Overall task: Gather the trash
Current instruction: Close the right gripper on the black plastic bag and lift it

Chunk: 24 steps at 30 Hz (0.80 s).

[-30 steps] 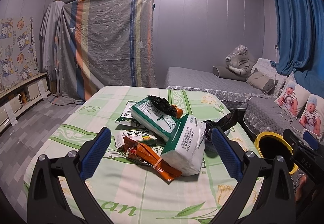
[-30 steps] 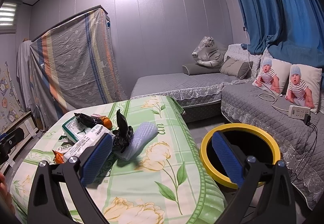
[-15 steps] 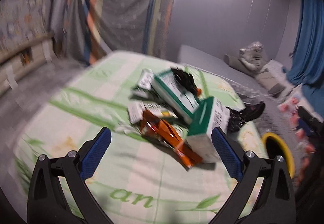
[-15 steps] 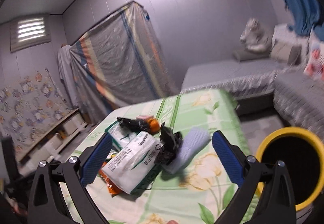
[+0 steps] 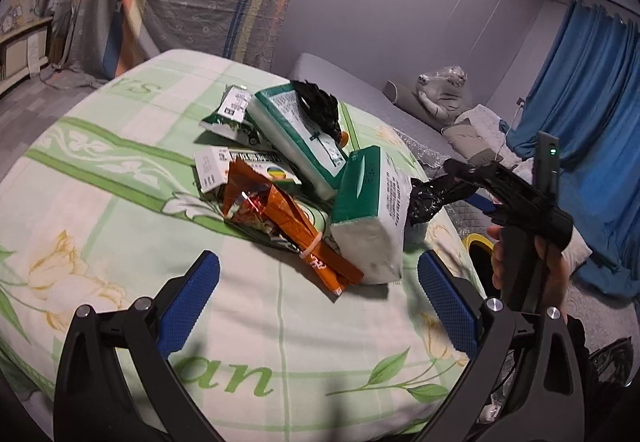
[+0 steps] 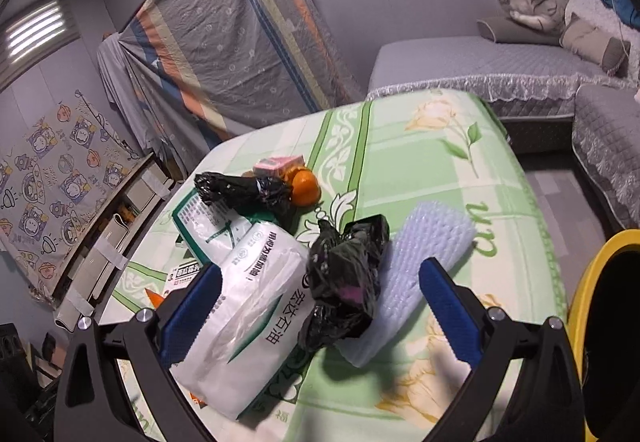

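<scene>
Room contents, non-task:

- Table cloth (image 5: 120,242): pale green with yellow flower print and green lettering.
- Striped sheet (image 6: 240,54): grey, orange and blue bands, hung against the far wall, plastic-covered.
- Grey cloth (image 6: 116,82): draped just left of the sheet.
- Cartoon wall hanging (image 6: 52,170): at far left, above a low shelf (image 6: 108,238).
- Grey quilted daybed (image 6: 480,62): stood behind the table, lace-trimmed edge.
- Plush tiger (image 5: 444,90): wrapped in clear plastic, lay at the daybed's end, beside grey cushions (image 6: 588,38).
- Blue curtains (image 5: 580,102): hung at right.
- Louvred vent (image 6: 36,26): was lit, high on the left wall.
</scene>
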Motion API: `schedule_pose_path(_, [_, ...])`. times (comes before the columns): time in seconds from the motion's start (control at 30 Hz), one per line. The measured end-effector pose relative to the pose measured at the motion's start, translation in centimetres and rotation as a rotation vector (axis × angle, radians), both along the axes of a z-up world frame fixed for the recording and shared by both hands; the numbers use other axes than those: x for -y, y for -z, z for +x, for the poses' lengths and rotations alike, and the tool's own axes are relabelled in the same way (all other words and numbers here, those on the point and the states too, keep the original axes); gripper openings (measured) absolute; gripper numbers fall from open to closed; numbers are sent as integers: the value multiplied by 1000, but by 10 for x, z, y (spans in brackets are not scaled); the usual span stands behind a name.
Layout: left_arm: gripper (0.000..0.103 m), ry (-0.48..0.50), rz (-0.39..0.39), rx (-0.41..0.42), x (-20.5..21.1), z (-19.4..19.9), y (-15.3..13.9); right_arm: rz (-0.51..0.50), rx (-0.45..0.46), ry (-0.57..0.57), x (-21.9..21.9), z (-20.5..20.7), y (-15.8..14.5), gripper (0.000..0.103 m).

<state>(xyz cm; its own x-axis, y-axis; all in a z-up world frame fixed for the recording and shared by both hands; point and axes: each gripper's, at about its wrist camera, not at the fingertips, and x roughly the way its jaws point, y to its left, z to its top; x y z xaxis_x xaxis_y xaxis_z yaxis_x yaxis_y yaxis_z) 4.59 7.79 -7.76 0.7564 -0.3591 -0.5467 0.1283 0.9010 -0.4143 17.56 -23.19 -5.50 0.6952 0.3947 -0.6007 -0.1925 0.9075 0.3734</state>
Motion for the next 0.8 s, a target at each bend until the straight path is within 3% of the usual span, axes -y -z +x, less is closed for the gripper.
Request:
schedule_pose_path(0.1, [95,-48,34,68,-3,3,-8,46,-32,10,5,10,10,90])
schedule_pose_path(0.2, [95,-7,89,112,-2,9,-14,58,-57,34,11,15,13,70])
schedule_pose_path(0.27, [95,71,227,158,12,11,-19,55,-85,31,13,18,18,46])
schedule_pose_path(0.3, [95,106,310,181,21,10,-20,59,-94,32,13,19,19,39])
schedule_pose_path(0.37, [95,105,397,208,31,9,-23,77,-127,31,18,22,24,7])
schedule_pose_path(0.47, [95,179,359,165,32,21,-22,105,-132,36,25,20,24,2])
schedule_pose_path(0.53, [95,176,369,164,33,26,-22,132,-117,39,31,14,19,2])
schedule_pose_path(0.73, [95,270,381,195,46,34,-29,235,45,-25,57,-32,-36,2])
schedule_pose_path(0.8, [95,301,417,198,60,37,-31,236,93,-34,62,-49,-53,2])
